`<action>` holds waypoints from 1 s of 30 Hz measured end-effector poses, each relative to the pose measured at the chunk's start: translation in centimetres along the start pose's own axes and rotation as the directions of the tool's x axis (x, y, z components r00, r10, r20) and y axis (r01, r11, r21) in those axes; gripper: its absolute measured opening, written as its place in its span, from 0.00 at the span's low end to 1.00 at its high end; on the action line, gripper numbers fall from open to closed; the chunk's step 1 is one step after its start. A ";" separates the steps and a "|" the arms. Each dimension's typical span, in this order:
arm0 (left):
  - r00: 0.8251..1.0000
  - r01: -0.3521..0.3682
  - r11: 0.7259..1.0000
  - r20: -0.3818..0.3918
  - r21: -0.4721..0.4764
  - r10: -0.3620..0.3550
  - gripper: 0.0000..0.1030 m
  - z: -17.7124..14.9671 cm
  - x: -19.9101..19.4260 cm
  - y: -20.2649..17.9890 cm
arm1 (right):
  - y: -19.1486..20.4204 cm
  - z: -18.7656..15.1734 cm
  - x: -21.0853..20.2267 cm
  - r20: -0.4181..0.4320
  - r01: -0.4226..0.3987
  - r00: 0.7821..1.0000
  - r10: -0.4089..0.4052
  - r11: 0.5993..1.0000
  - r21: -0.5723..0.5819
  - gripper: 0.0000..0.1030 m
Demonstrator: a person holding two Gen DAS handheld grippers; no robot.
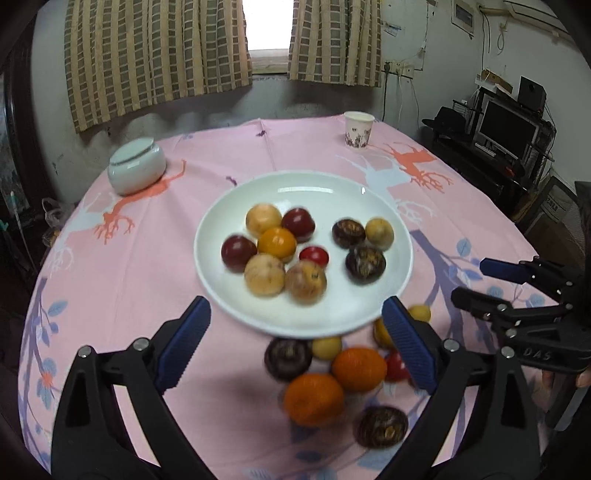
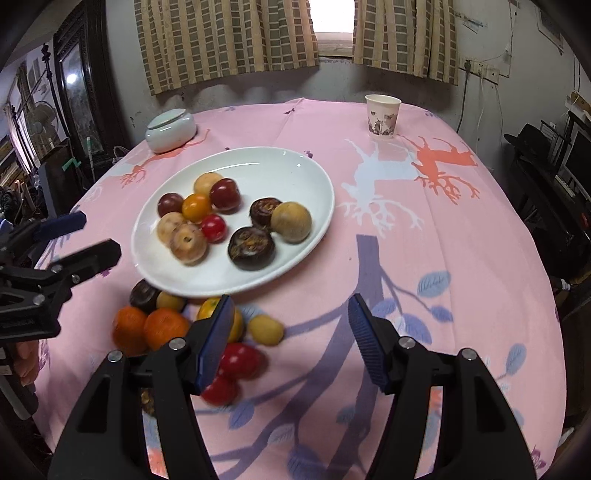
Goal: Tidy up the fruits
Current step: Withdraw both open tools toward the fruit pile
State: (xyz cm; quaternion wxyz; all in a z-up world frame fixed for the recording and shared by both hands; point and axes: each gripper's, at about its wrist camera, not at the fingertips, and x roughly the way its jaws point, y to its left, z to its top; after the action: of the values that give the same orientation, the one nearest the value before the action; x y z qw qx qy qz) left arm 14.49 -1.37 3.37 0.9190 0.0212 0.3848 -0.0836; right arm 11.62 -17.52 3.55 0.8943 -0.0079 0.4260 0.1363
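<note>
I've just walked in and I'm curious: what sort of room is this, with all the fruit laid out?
Most likely a lived-in home room: a round table under a pink printed tablecloth, checked curtains at a small window, and a computer monitor on a cluttered desk.

A round table (image 1: 155, 295), covered by a pink cloth printed with deer and branch motifs, is seen directly ahead of the tools. Beyond its far edge, a stained grey-white wall (image 2: 258, 92) is noted. A small window (image 1: 267, 26), overexposed by daylight, is set high at the centre and is flanked by checked tan-and-brown curtains (image 1: 147, 55). Ahead and to the right, wall sockets with trailing cables (image 1: 400, 70) and a dark stand bearing a monitor (image 1: 508, 127) are observed. To the left, a dark-framed cabinet (image 2: 79, 92) and a standing fan (image 2: 40, 118) are recorded.
</note>
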 end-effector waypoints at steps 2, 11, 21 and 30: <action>1.000 -0.001 1.000 -0.027 -0.019 0.000 0.93 -1.4 -0.1 0.5 | 0.2 -1.2 -0.5 -0.001 -0.013 1.000 0.013 1.000 0.012 0.63; 0.997 -0.026 0.996 -0.075 -0.090 0.019 0.93 -5.3 -0.7 2.2 | 0.6 -5.0 -1.3 -0.027 -0.070 0.997 0.072 0.995 0.075 0.63; 0.996 -0.010 0.999 -0.088 -0.043 0.007 0.93 -6.6 -1.0 0.5 | 1.9 -6.9 -2.8 -0.021 -0.104 0.994 0.105 0.994 0.030 0.63; 0.990 -0.009 0.999 -0.140 -0.039 0.004 0.93 -7.1 1.3 0.4 | 2.2 -7.6 -2.4 -0.041 -0.141 0.989 0.142 0.990 0.015 0.63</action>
State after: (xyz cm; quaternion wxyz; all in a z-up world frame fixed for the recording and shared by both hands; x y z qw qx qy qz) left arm 10.42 -0.46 -2.58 0.8903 0.0100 0.4497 -0.0712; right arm 3.90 -16.95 0.77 0.8733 0.0248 0.4450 0.1966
